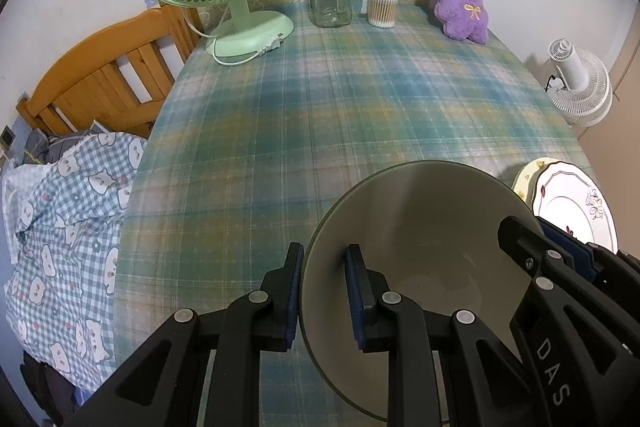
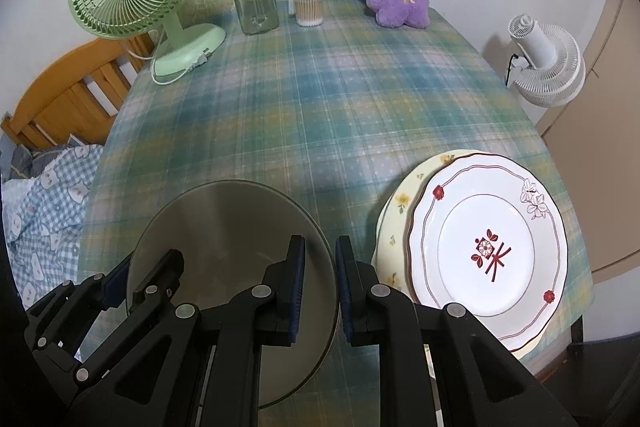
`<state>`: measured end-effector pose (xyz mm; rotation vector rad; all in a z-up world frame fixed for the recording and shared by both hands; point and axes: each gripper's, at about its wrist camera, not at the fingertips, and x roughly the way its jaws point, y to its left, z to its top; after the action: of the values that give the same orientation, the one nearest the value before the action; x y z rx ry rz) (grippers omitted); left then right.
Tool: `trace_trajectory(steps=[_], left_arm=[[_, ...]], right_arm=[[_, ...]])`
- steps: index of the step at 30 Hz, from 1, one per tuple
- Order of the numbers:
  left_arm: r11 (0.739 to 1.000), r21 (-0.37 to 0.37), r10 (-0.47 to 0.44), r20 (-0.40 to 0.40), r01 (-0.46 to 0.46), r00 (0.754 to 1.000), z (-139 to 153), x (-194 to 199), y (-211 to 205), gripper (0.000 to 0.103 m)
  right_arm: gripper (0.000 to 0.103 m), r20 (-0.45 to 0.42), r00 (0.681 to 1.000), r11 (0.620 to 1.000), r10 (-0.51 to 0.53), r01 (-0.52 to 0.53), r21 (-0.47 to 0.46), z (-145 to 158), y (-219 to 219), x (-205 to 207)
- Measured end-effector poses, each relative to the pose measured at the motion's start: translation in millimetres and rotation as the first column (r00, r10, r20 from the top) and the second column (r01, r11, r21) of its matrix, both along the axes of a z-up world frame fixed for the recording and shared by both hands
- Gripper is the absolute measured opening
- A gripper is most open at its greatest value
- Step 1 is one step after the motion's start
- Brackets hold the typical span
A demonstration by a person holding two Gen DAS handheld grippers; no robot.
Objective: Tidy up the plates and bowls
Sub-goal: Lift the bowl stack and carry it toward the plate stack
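I am straddling the bowl's (image 1: pixel 420 267) rim with both claws at the lower middle of each frame: the left claw (image 1: pixel 324 297) has one pad inside and one outside the near-left wall, and the right claw (image 2: pixel 320 291) is doing the same on the opposite rim, though I cannot tell whether either is pinching yet. I judge the bowl stiff, glazed, slippery and breakable, so the rim is the hold. The plates (image 2: pixel 492 239) are sitting stacked at lower right on the counter (image 2: pixel 320 107).
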<state>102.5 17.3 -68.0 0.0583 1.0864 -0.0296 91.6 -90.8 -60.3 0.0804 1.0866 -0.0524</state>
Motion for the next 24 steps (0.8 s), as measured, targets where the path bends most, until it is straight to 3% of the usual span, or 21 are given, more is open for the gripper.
trace_trajectory(steps=[12, 19, 24], left_arm=[[1.0, -0.027, -0.008, 0.001, 0.008, 1.0, 0.7, -0.7, 4.1, 0.022], [1.0, -0.017, -0.021, 0.01, 0.021, 1.0, 4.0, 0.3, 3.2, 0.058], [1.0, -0.015, -0.024, 0.008, 0.024, 1.0, 4.3, 1.0, 6.3, 0.065]], right_arm=[[0.019, -0.012, 1.0, 1.0, -0.007, 0.007, -0.003, 0.2, 2.0, -0.1], [0.02, -0.036, 0.999, 1.0, 0.006, -0.006, 0.013, 0.9, -3.4, 3.5], [0.02, -0.053, 0.998, 1.0, 0.023, -0.023, 0.001, 2.9, -3.0, 4.7]])
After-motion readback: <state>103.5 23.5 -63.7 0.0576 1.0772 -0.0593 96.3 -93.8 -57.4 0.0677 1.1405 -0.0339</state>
